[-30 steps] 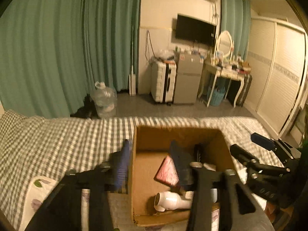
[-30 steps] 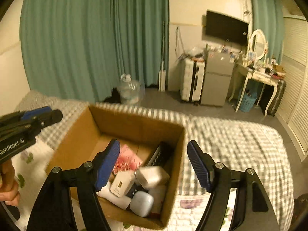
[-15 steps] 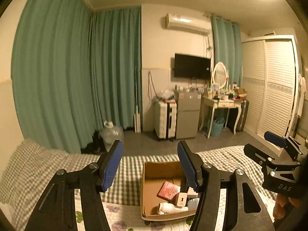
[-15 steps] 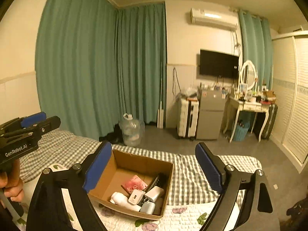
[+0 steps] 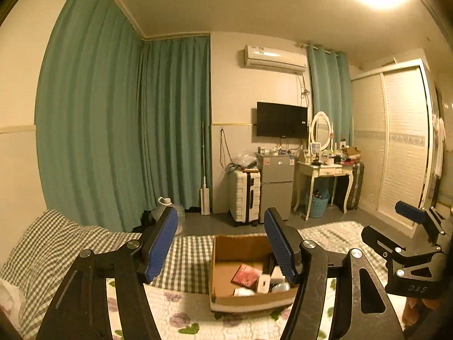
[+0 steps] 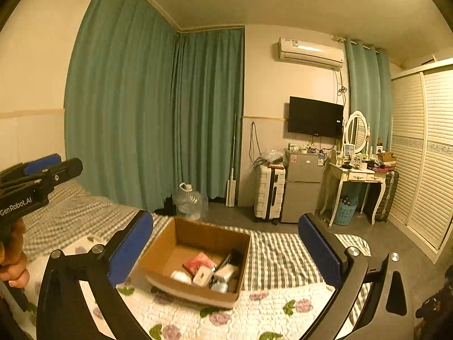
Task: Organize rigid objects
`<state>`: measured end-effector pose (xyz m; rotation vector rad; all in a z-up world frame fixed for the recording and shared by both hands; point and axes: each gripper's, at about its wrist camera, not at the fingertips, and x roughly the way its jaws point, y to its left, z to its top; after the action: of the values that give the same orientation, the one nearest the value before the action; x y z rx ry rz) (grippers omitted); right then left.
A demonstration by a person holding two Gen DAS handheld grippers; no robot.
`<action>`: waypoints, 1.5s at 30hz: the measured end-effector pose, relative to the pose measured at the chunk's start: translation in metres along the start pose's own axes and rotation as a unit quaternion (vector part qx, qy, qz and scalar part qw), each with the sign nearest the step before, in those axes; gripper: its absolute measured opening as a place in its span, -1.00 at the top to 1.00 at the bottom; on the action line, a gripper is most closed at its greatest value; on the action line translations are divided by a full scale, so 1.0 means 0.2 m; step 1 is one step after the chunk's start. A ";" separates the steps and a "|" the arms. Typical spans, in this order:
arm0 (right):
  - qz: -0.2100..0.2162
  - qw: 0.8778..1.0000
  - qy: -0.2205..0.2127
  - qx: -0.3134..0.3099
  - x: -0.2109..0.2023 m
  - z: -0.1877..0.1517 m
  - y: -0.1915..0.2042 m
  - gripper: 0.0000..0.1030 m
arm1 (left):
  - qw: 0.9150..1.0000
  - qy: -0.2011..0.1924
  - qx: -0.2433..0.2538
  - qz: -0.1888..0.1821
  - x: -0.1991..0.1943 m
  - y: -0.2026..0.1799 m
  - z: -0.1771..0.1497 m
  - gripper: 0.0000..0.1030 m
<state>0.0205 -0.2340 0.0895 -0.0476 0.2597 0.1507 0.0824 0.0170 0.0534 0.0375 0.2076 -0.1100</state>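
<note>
We judge the sorting nearly or fully done: the cardboard box [image 6: 195,260] on the bed [image 6: 277,255] holds the pink booklet [image 6: 199,263] and small white containers [image 6: 226,273]. Our left gripper [image 5: 220,243] and right gripper [image 6: 226,248] hang apart from it, jaws opening, nothing between them.

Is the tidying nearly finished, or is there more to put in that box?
It looks close to done. Several small things already lie in the cardboard box on the bed. Both grippers, left and right, are opening with nothing between their fingers. I see nothing loose on the bedcover left to pack.
</note>
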 end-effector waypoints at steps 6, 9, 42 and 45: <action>-0.013 0.999 0.019 -0.023 0.03 -0.21 0.05 -1.00 | 1.000 0.006 0.013 -0.001 0.04 -0.01 -0.18 -0.29; -0.012 0.999 0.031 -0.018 0.07 -0.30 0.06 -1.00 | 1.000 0.021 0.009 -0.004 0.10 -0.01 -0.26 -0.29; -0.043 0.996 0.084 0.007 0.23 -0.52 0.04 -1.00 | 0.998 0.064 0.016 0.009 0.16 -0.02 -0.50 -0.29; -0.043 0.996 0.084 0.007 0.22 -0.52 0.04 -1.00 | 0.998 0.064 0.015 0.012 0.16 -0.02 -0.51 -0.29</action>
<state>0.0355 -0.2273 -0.0224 -0.0573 0.4260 0.0589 0.0934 0.0142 -0.0524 0.0761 0.3325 -0.0861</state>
